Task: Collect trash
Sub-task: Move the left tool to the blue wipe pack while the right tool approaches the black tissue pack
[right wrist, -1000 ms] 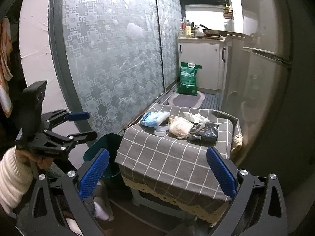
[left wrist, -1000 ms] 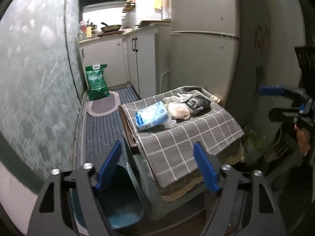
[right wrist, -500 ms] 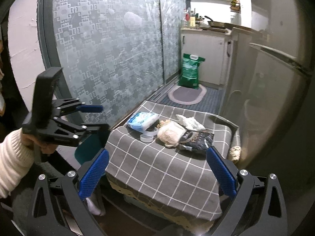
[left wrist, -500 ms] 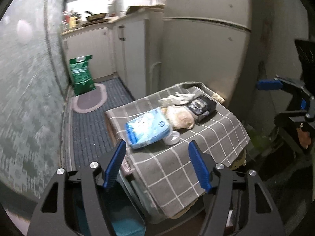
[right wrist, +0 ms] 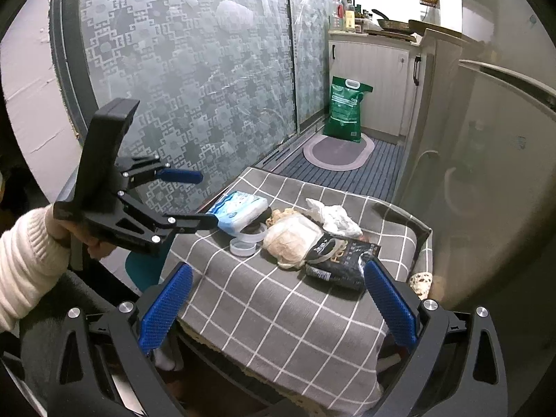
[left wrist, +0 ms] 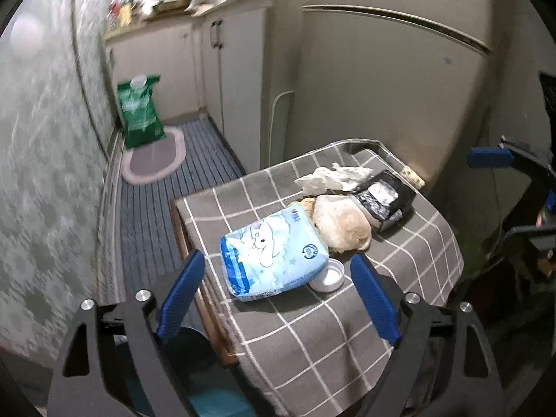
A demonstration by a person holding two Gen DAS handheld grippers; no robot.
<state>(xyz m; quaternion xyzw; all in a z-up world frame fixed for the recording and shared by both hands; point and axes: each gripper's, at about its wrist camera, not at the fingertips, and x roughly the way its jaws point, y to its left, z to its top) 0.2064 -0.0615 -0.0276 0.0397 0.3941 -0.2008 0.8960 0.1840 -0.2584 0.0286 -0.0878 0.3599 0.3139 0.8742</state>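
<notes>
Both empty, wide-open hand-held grippers, left (left wrist: 274, 288) and right (right wrist: 278, 307), face the trash: the pale-blue plastic wipes pack (left wrist: 272, 252) lies nearest on the grey checked tabletop (left wrist: 312, 340), likely the first pick.

Legible text: none. Black packet (right wrist: 342, 255), near right on the table: pale lettering, too blurred to read. Blue-and-white pack (left wrist: 274, 252): cartoon figure and small round emblem, wording unreadable. Green sack (right wrist: 345, 109), far floor: print illegible.

- The left gripper (left wrist: 274, 290) hangs wide open above the bench (left wrist: 333, 333).
- Between its blue fingers (left wrist: 180, 292) lie a light-blue packet (left wrist: 274, 257) and a white lid (left wrist: 328, 279), touching.
- A green bag (left wrist: 140, 111) stands beyond.
</notes>
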